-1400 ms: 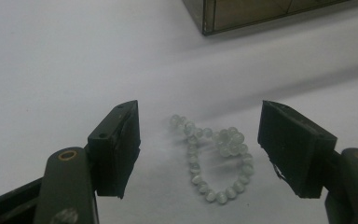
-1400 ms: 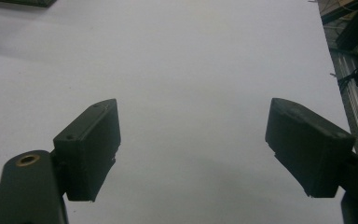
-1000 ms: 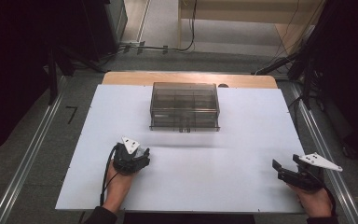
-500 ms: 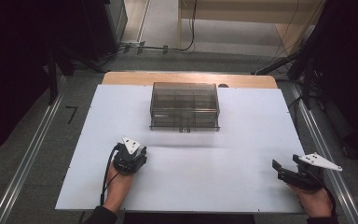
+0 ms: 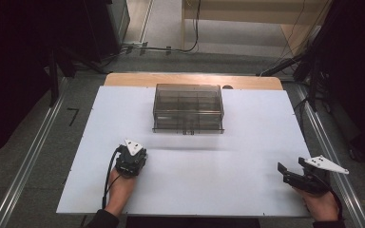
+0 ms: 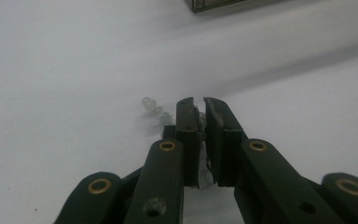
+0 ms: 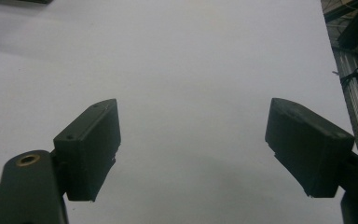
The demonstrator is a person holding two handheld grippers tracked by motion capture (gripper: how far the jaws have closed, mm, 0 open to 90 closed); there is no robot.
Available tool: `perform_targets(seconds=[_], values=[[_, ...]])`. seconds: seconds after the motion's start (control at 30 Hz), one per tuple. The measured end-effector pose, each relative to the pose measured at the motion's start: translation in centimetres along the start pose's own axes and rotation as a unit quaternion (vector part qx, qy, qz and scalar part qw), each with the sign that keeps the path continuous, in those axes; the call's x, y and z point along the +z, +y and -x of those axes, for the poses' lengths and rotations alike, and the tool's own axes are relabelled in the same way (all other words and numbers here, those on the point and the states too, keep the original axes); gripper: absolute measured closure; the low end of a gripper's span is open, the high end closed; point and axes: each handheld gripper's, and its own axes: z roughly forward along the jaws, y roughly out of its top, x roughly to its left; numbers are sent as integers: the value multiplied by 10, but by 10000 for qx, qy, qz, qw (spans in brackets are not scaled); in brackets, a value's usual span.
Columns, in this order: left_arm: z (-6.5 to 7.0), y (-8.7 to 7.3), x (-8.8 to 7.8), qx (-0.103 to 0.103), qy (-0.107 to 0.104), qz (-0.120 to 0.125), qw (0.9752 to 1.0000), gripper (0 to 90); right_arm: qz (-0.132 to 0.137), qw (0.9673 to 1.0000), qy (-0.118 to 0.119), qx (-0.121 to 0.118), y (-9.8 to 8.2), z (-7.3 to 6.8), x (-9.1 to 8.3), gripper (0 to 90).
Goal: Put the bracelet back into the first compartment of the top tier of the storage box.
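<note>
On the white table (image 5: pixel 195 171) my left gripper (image 5: pixel 131 156) stands near the front left, held by a hand. In the left gripper view its jaws (image 6: pixel 198 105) are shut on a short string of pale translucent beads (image 6: pixel 157 110); a few beads trail out to the left on the table and something pale shows in the slit between the jaws. At the front right my right gripper (image 5: pixel 291 169) is open, and in the right gripper view (image 7: pixel 198 140) bare table lies between its fingers. A smoky clear compartment box (image 5: pixel 188 108) sits at the back centre, apart from both grippers.
The table's right edge and a metal rail (image 7: pixel 354 107) run close beside my right gripper. A corner of the box (image 6: pixel 214 3) shows at the top of the left gripper view. Dark stands and cables surround the table on the grey floor (image 5: pixel 24 156).
</note>
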Motion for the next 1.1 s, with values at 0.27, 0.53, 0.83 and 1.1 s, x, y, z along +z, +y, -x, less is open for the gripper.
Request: perform_targets(seconds=[0.27, 0.53, 0.83, 1.1], values=[[0, 1, -1, -50, -77, 18, 10000, 849, -5, 10000, -2, 2, 0, 0, 0, 167], [-3, 3, -7, -215, -150, 124, 9996, 849, -5, 10000, 8, 7, 0, 0, 0, 167], [-1, 7, -18, -326, -265, 336, 9986, 849, -16, 10000, 15, 9, 0, 0, 1, 167], [-1, 9, -24, -350, -302, 447, 9979, 849, -20, 10000, 10, 3, 0, 0, 1, 167]])
